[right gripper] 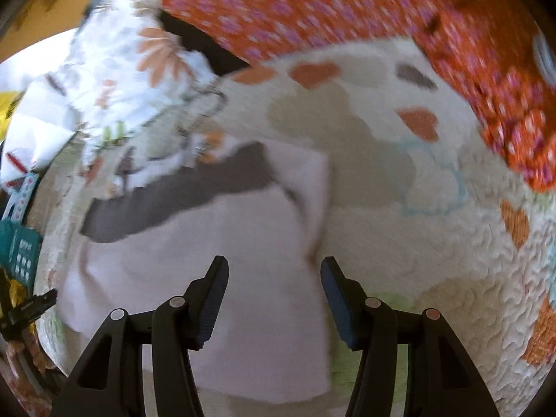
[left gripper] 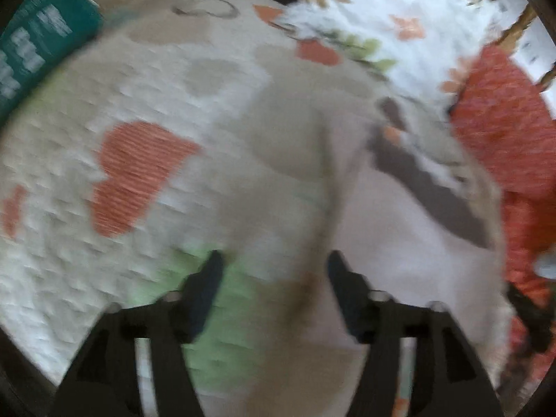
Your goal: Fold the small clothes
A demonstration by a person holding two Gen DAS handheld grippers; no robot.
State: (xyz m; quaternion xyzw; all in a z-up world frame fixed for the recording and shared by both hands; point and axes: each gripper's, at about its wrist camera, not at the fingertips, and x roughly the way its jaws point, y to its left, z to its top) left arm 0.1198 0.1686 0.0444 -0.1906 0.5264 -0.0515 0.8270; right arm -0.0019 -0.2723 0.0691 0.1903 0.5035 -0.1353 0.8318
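Observation:
A small pale lilac garment with a dark grey band along its far edge lies flat on a quilt. My right gripper hovers open above the garment's right edge, with nothing between its fingers. In the blurred left wrist view, the same garment lies to the right, its grey band running diagonally. My left gripper is open over the garment's left edge, where cloth meets quilt. Its fingers stand apart and press on nothing.
The quilt is white with orange, tan and green hearts. An orange patterned cloth lies along the far side. A white floral garment is heaped at the back left. A teal package sits at the quilt's edge.

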